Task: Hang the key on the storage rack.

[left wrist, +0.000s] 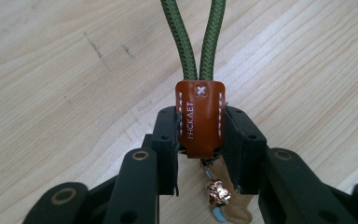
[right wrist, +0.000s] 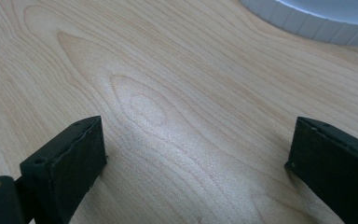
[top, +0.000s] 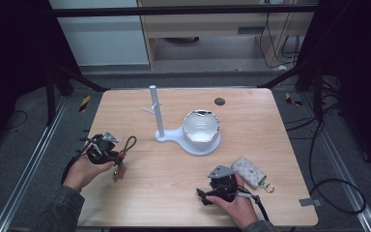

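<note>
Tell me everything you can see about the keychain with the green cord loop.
The keychain has a doubled olive-green braided cord forming a loop, bound by a brown leather-like tab with white stitching, a small cross stitch and stamped lettering. Below the tab hang a small coppery charm and a tan piece with a light blue bit. The left tongs are shut on the tab, one pad on each side. In the high view it sits at the table's left side, loop pointing away from the hand.

On the brown leather tab (left wrist: 200, 119) of the green cord keyring, we read small pale capitals running along its length; they looked like "HACKAET", though some letters were unclear. Above them we saw a stitched white cross. We found no other legible writing.
</note>
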`<state>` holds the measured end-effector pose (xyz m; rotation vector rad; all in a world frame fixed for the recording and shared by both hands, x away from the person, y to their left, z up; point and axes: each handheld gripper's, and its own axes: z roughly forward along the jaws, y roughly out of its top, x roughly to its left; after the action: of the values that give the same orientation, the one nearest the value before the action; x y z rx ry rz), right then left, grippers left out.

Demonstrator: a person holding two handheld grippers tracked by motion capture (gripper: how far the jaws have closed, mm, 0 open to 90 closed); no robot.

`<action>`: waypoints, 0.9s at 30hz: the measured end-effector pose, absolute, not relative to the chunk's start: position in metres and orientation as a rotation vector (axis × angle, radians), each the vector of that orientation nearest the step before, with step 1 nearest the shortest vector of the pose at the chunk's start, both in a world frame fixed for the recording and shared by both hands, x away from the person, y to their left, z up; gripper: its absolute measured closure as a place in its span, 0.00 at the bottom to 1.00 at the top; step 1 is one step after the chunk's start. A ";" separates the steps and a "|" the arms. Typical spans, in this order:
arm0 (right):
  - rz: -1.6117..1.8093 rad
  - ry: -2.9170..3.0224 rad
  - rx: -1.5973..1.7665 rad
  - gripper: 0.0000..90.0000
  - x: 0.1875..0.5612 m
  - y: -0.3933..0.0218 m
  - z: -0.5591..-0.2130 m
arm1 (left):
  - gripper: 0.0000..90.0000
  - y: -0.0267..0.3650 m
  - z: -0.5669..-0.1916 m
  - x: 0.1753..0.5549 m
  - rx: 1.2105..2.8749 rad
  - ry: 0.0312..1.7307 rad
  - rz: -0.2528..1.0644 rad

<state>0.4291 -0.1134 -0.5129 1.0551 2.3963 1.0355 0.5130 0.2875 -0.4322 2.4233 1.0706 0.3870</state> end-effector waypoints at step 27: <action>1.032 2.394 1.056 0.04 0.429 -0.114 -0.513 | 0.74 0.270 -0.396 0.484 2.039 0.969 0.642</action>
<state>0.4293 -0.1136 -0.5129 1.0561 2.3944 1.0316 0.4840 0.2705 -0.3958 2.0393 0.9687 0.6422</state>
